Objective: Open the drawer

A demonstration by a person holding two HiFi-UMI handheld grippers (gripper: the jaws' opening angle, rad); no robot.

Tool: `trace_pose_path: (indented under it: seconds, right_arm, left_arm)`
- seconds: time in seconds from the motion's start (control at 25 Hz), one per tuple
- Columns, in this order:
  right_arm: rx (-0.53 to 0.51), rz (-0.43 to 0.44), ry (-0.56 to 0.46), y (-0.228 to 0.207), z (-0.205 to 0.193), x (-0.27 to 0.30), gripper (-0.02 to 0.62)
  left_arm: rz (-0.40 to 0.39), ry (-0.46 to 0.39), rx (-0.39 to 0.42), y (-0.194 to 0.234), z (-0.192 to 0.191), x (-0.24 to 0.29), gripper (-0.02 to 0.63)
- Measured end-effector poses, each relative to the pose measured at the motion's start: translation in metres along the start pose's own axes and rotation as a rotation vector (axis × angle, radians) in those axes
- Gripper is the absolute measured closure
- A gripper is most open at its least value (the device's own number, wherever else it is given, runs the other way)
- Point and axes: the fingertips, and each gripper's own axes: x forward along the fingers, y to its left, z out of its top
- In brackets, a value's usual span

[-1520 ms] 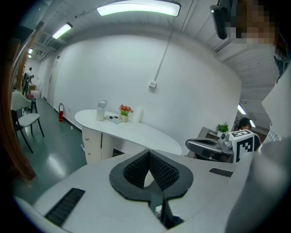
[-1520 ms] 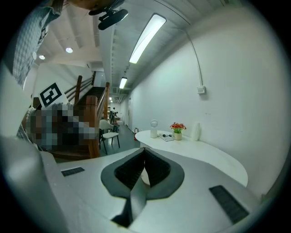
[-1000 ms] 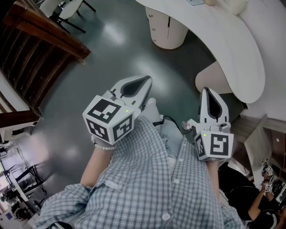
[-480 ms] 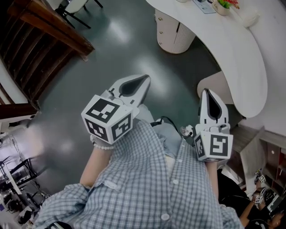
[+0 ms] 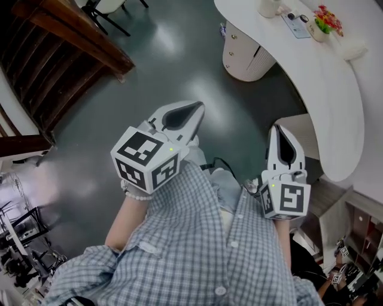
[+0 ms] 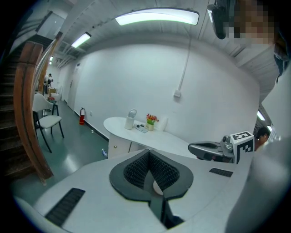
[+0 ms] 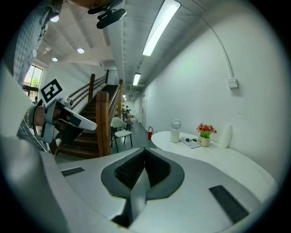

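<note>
A curved white desk point(image 5: 326, 89) stands ahead at the right, with a rounded white drawer cabinet point(image 5: 244, 55) with small knobs under its near end. The left gripper view shows the same cabinet point(image 6: 119, 146) below the desk point(image 6: 154, 139). My left gripper point(image 5: 195, 108) is held at chest height over the dark floor, shut, with nothing between its pads point(image 6: 148, 160). My right gripper point(image 5: 277, 124) is beside it, also shut and empty, pointing toward the desk point(image 7: 213, 154). Both are well short of the cabinet.
A wooden staircase point(image 5: 57, 51) rises at the left, with a chair point(image 5: 102, 9) beyond it. On the desk are a white jug point(image 7: 175, 130), a flower pot point(image 7: 205, 135) and a flat device point(image 5: 295, 24). Another person point(image 5: 338, 278) crouches at the bottom right.
The desk and its cabinet have slid down and to the right in the head view, and more of the desk top shows. Both grippers keep their place in the view, still shut.
</note>
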Motion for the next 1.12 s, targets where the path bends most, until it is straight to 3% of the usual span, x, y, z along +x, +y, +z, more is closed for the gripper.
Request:
trace_pose_path:
  seconds: [0.64,1.12]
  right_arm:
    - [-0.004,0.0,0.003,0.059,0.042,0.118,0.587]
    - [-0.02,0.016,0.044,0.078,0.048,0.153,0.586]
  left_arm:
    - [0.0,0.002,-0.007,0.131,0.037,-0.007,0.6]
    - [0.001,-0.004,-0.052,0.169,0.037,-0.007,0.6]
